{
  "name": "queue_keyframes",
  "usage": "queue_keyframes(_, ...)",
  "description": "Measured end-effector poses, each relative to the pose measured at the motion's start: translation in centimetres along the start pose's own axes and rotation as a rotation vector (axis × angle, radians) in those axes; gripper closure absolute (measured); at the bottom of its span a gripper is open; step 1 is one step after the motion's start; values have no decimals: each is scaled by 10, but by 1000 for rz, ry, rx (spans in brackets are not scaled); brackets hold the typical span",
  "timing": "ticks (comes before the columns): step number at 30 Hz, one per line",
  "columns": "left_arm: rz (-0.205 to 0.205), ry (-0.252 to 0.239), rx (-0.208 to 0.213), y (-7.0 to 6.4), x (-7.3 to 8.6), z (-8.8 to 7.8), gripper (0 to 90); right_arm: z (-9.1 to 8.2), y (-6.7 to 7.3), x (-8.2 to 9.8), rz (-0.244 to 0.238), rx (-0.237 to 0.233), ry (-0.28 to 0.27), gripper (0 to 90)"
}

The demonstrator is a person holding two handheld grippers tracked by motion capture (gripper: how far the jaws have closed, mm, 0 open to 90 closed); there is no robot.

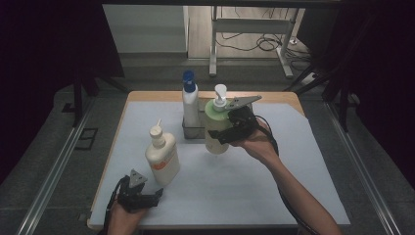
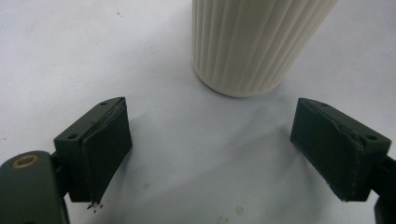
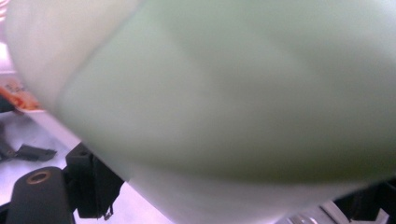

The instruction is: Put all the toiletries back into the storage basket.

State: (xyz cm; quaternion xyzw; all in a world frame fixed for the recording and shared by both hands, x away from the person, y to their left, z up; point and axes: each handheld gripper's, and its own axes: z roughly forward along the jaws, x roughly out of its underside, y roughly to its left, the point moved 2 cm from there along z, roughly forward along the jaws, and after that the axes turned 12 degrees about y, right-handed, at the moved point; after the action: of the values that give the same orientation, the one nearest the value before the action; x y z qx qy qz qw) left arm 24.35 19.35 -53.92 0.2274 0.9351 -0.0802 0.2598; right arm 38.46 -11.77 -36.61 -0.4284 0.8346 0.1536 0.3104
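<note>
The work surface is a wooden table (image 1: pixel 147 95) covered almost fully by a pale sheet (image 1: pixel 274 166); a strip of bare wood is left exposed along the far edge. The table is flanked by metal rails (image 1: pixel 54 171) on a dark grey floor, and dark drapes are hung at both sides. Beyond the far edge, a white frame (image 1: pixel 244 29) and loose cables (image 1: pixel 266 44) are seen on the floor.

The right gripper (image 1: pixel 230 128) is held above the middle of the sheet. Its jaws are set wide and closed on the green pump bottle (image 1: pixel 215 129), which is held upright and appears lifted clear of the sheet. In the right gripper view, the bottle's pale green wall (image 3: pixel 233 93) is seen pressed close to the camera.

Just behind the pump bottle, a small dark holder (image 1: pixel 192 129) is placed, with a blue-capped spray bottle (image 1: pixel 190 100) standing in it.

The left gripper (image 1: pixel 142 196) is rested near the front-left edge, jaws spread wide with nothing between them. A cream bottle (image 1: pixel 161 154) is stood just ahead of it; its ribbed base (image 2: pixel 252 46) is seen in the left gripper view.
</note>
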Motion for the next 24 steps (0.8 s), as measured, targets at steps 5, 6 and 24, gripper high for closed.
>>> queue_keyframes(5, 0, 0, 0, 0, 0, 0, 121, 0, -5, -7, 2, 22, -1, 129)
queue_keyframes(6, 0, 0, 0, 0, 0, 0, 121, 1, -6, -9, 3, 27, -1, 129)
queue_keyframes(24, 1, 2, 1, 0, 0, 0, 121, 4, -28, -31, 49, 88, -18, 129)
